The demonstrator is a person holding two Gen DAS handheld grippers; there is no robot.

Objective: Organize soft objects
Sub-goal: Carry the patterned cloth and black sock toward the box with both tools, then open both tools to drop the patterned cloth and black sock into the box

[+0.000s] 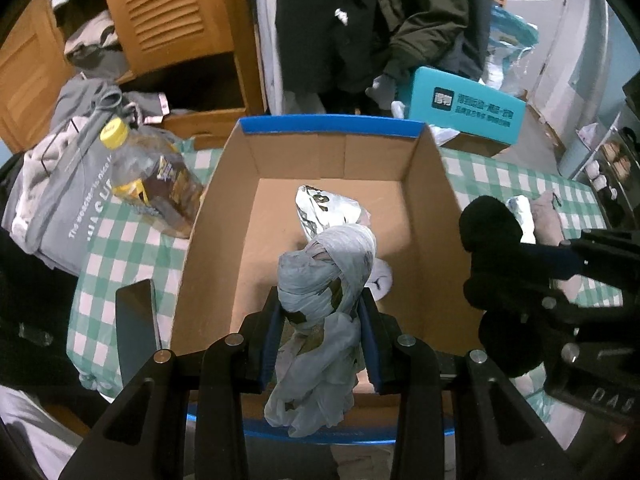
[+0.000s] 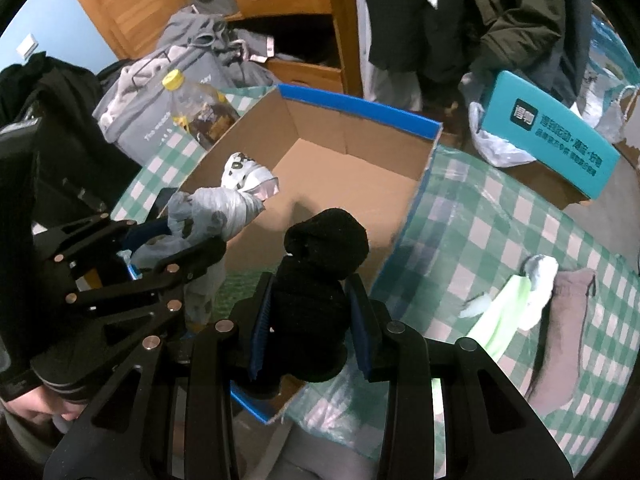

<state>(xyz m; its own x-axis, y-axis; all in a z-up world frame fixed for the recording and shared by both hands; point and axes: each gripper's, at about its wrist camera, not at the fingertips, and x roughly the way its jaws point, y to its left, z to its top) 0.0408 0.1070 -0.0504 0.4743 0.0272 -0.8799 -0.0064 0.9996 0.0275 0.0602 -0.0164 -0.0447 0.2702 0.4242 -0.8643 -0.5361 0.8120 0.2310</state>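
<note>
A knotted pale grey cloth bundle (image 1: 324, 304) sits at centre frame in the left wrist view, clamped between the left gripper (image 1: 320, 312) above the open brown cardboard box with blue rim (image 1: 332, 130). A white patterned rolled cloth (image 1: 324, 208) lies inside the box. The right gripper (image 2: 308, 312) is clamped on a black knitted sock roll (image 2: 320, 268), lower centre, at the box's near edge. Light green and white cloths (image 2: 508, 304) lie at right on the green-checked cover (image 2: 480, 216).
</note>
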